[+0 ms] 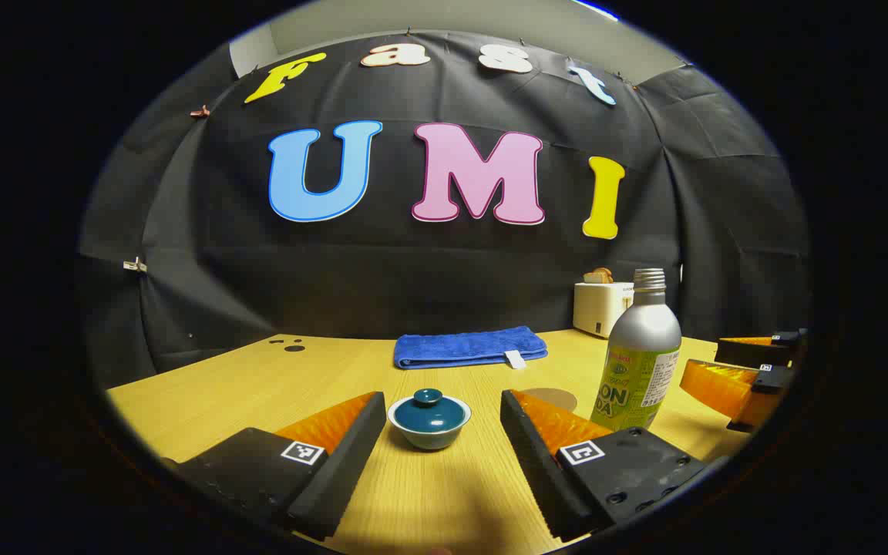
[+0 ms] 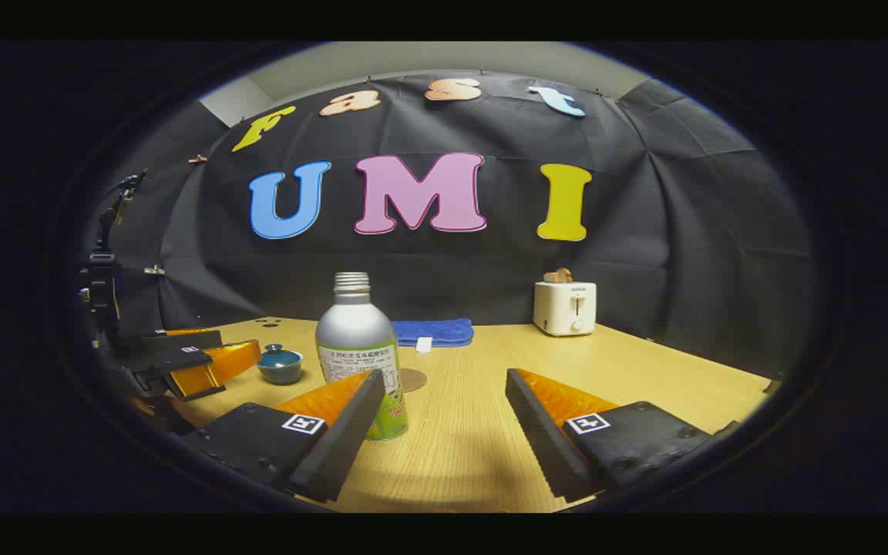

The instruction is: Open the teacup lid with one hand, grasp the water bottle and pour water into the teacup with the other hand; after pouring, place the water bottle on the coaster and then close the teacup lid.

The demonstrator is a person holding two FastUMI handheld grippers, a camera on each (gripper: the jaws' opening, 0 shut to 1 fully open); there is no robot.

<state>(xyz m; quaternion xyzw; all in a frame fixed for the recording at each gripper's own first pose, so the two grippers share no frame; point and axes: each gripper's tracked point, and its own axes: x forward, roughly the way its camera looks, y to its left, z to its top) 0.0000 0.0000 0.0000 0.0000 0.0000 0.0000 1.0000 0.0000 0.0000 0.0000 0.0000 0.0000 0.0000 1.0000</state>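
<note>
- The left gripper [image 1: 438, 422] has its fingers spread wide, and the teacup [image 1: 428, 420] sits on the wooden table [image 1: 220, 385] just past them, in the gap.
- The lid [image 1: 428, 408] is on the cup, so the opening step is not done yet.
- The right gripper [image 2: 444, 405] is spread wide too, holding nothing. The water bottle [image 2: 358, 347] stands upright by its left finger (touching or not is hard to tell).
- The round coaster [image 1: 556, 397] lies just behind the bottle, bare.
- Far back lie a blue towel [image 1: 469, 346] and a toaster [image 2: 565, 307].
- Nothing looks done: lifting, pouring, parking the bottle and closing are all left.
</note>
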